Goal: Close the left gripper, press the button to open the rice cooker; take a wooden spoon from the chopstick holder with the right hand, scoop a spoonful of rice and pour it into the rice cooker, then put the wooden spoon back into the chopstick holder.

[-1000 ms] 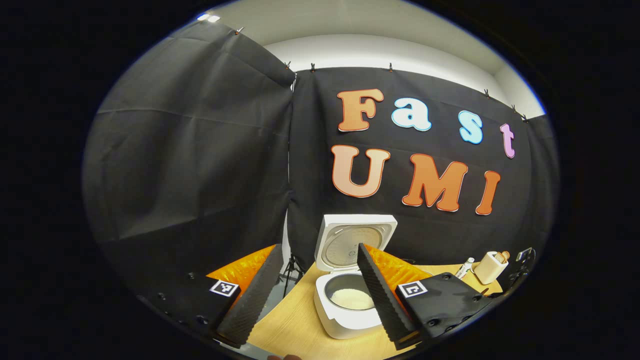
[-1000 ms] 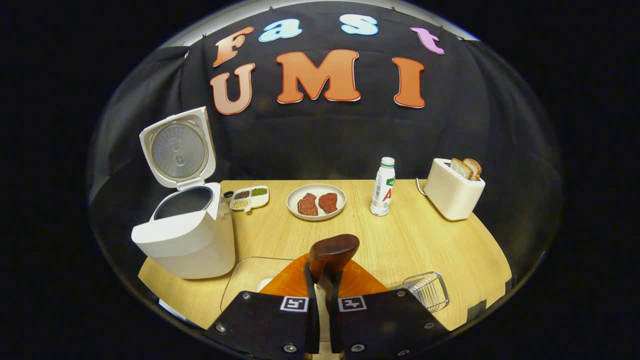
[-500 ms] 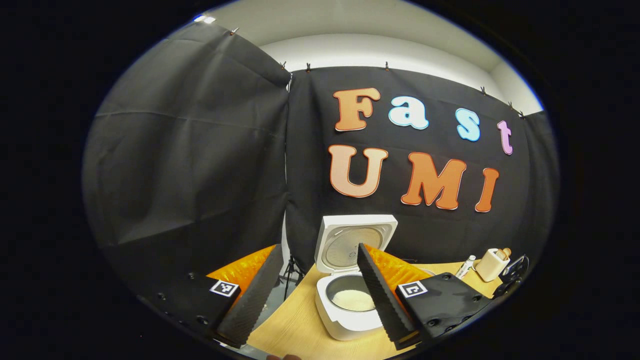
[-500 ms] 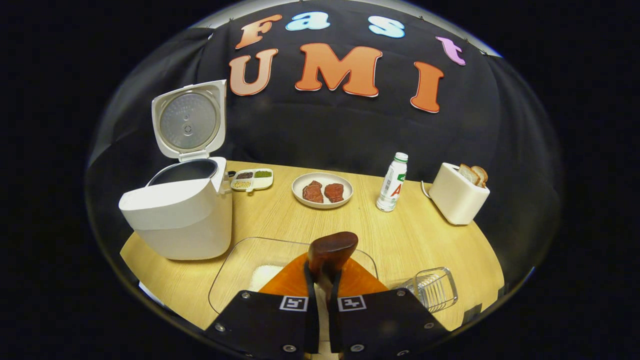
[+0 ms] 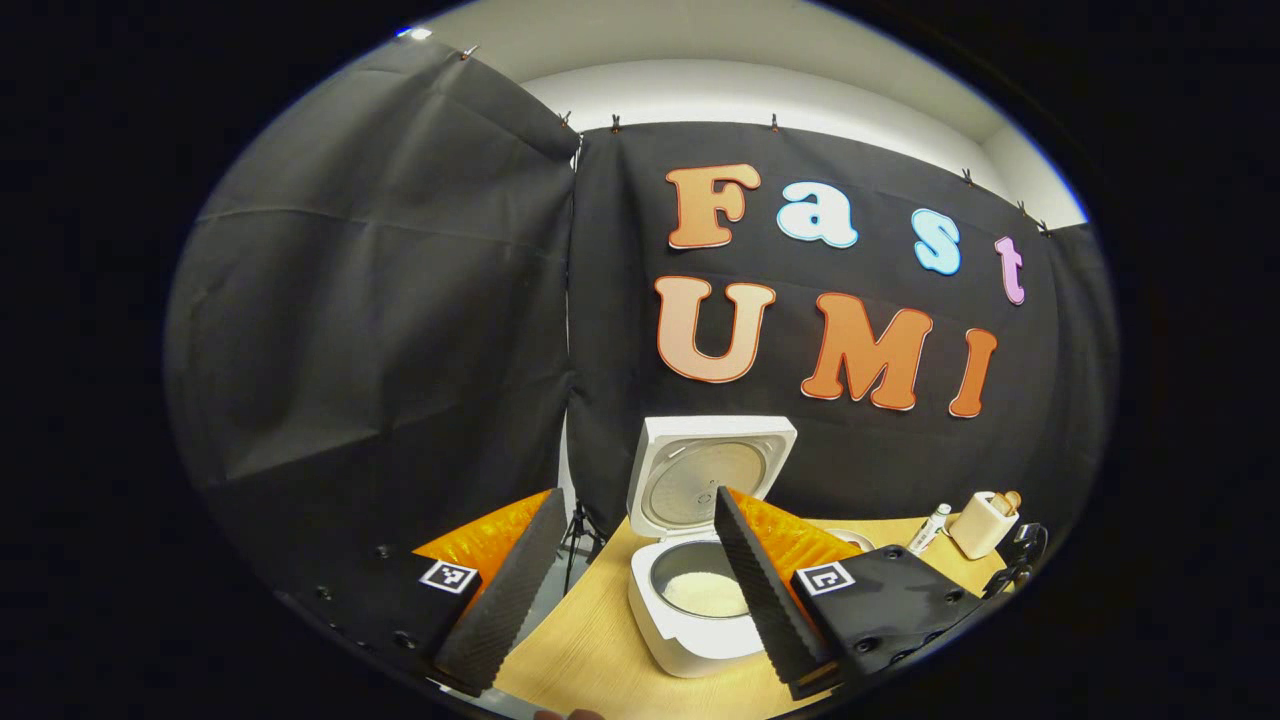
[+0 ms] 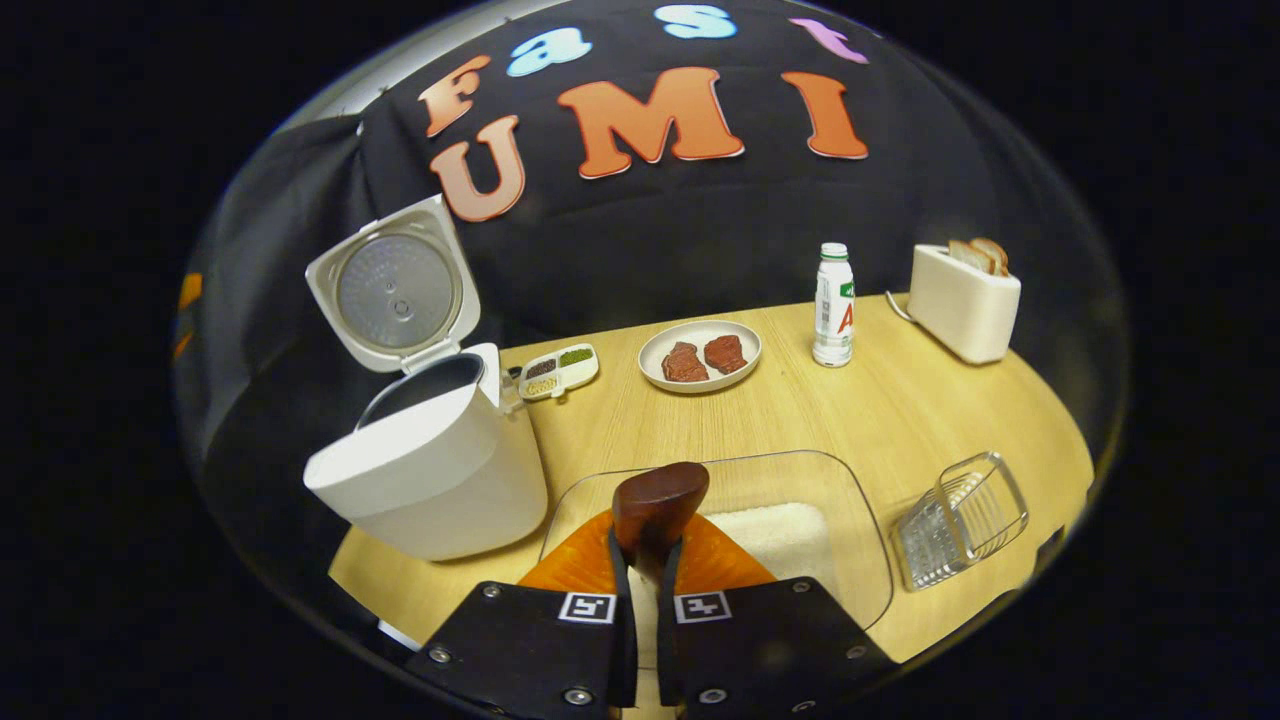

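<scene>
We have the wooden spoon (image 6: 655,503) clamped in the right gripper (image 6: 645,570), its bowl over the glass dish of rice (image 6: 790,535) beside the open rice cooker (image 6: 430,470). The left gripper (image 5: 640,580) hangs with jaws apart. Rice already lies in the pot. We risk missing the wire chopstick holder (image 6: 960,520), tipping it, or clipping the dish rim on the way.
</scene>
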Demonstrator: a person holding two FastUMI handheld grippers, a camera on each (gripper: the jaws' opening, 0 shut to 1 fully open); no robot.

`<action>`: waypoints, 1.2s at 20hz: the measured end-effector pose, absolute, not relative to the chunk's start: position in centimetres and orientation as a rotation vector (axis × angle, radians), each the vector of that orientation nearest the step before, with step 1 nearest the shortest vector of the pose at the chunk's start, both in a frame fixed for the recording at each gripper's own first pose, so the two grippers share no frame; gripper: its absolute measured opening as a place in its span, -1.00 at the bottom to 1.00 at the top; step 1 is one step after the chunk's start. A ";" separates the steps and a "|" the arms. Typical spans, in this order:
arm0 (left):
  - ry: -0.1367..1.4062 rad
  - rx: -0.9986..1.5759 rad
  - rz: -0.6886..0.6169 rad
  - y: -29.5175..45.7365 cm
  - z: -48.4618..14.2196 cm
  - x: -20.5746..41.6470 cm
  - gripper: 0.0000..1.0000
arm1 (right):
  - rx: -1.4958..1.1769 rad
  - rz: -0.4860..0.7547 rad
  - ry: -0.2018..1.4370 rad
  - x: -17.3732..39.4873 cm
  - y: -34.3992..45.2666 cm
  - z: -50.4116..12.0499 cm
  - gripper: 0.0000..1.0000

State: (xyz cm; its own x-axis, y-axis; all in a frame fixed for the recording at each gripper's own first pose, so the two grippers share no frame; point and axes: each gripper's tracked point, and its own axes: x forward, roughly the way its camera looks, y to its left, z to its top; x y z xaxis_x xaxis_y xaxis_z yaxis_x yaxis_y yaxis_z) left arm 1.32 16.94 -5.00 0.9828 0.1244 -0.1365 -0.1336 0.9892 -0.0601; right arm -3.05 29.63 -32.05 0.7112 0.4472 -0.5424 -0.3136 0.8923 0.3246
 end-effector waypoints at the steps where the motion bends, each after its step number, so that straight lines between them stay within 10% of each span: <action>1: 0.138 -0.067 0.125 16.8 -5.3 1.3 1.00 | 0.280 0.413 0.677 -2.9 29.7 -32.2 -0.85; 24: 0.139 -0.092 0.105 16.0 -5.3 1.0 1.00 | 1.010 0.143 0.799 0.5 22.0 -32.2 -0.85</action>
State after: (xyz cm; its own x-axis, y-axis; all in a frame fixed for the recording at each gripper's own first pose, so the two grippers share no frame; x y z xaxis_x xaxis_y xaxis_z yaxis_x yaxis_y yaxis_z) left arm 0.99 15.99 -5.28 0.9849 0.0977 -0.1433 -0.1104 0.9903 -0.0840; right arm 0.50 21.98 -32.21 0.7140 0.4562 -0.5311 0.2445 0.5483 0.7998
